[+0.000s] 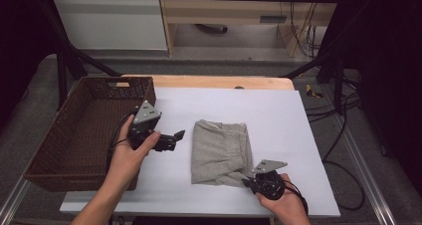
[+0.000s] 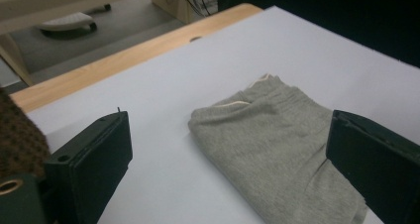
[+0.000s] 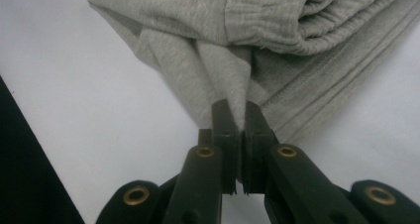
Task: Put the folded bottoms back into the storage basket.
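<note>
Mid-table on the white sheet (image 1: 278, 115) lies the folded grey garment (image 1: 220, 153), looks like sweat shorts or pants, waistband end toward the far side, near edge bunched toward the person. In the left gripper view the garment (image 2: 277, 140) shows a pale trim at its far corner and sits flat on the sheet (image 2: 163, 100). In the right gripper view the garment (image 3: 257, 30) has ribbed, gathered cloth at upper right, and a pulled-up fold runs down into the jaws.

Right gripper (image 1: 247, 182) at the garment's near right corner, jaws pinched tight on a fold of the grey cloth; right gripper view confirms it, gripper (image 3: 237, 117) clamped with fabric squeezed between the two black tips. Right hand (image 1: 283, 205) holds it low, near the table's front edge.

Left gripper (image 1: 180, 134) hangs left of the garment, not touching it, jaws wide apart and holding nothing. Left gripper view: gripper (image 2: 228, 144) spread wide, garment's left edge seen between the jaws. Left hand (image 1: 130, 153) wraps the body, grey three-cornered plate on top.

Brown wicker basket (image 1: 54, 150) sits at the table's left side, just beside the left hand, nothing visible inside. Wooden table edge (image 1: 209, 81) shows beyond the sheet. Cables on the floor at right.
</note>
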`<act>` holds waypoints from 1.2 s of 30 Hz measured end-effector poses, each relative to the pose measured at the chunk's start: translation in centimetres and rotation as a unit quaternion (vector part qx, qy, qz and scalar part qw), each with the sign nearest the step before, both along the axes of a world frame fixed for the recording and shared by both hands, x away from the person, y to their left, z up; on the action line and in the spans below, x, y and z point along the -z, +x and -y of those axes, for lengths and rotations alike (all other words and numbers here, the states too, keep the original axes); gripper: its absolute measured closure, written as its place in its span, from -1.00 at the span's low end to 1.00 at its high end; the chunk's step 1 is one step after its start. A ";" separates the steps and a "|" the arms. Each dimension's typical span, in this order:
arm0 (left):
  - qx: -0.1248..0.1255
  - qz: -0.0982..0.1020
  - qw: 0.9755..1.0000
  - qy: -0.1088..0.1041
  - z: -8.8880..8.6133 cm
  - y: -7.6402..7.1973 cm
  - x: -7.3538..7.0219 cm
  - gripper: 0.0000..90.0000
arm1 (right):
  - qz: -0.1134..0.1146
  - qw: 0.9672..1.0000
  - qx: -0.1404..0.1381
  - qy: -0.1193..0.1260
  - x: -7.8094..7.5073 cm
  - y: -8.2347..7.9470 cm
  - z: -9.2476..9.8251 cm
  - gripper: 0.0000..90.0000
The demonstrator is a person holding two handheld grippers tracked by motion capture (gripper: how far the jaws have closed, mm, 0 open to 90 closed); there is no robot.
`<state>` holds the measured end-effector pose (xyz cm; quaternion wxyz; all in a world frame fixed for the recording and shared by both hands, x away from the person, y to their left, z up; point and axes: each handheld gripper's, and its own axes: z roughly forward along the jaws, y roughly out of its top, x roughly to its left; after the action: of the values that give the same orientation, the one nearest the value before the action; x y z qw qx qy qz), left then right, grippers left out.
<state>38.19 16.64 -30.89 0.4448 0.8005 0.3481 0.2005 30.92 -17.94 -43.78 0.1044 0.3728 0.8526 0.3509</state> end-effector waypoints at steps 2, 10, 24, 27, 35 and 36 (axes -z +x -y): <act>0.006 -0.013 1.000 -0.001 0.8 0.6 0.6 -0.90 | 0.003 1.000 -0.001 0.000 0.1 -0.1 0.1 0.94; 0.006 -0.034 0.999 0.021 3.1 3.1 2.7 -0.88 | 0.011 1.000 0.000 -0.001 0.2 -0.3 0.3 0.94; 0.021 -0.044 0.999 0.021 6.6 6.2 5.9 -0.86 | 0.008 1.000 0.005 0.000 0.5 -0.6 0.8 0.94; 0.023 -0.049 0.998 0.026 7.2 6.8 6.5 -0.85 | 0.011 1.000 0.002 -0.002 0.5 -0.6 0.8 0.94; 0.002 -0.072 0.997 0.038 7.0 8.2 8.0 -0.83 | 0.004 1.000 0.002 0.001 0.7 -0.5 0.9 0.93; -0.001 -0.071 0.997 0.042 6.8 8.4 8.1 -0.83 | 0.004 1.000 0.002 0.000 0.7 -0.5 0.9 0.93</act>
<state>46.58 9.84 -39.02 0.3845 0.8304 0.3709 0.1584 30.45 -18.82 -44.44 0.1082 0.3730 0.8517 0.3519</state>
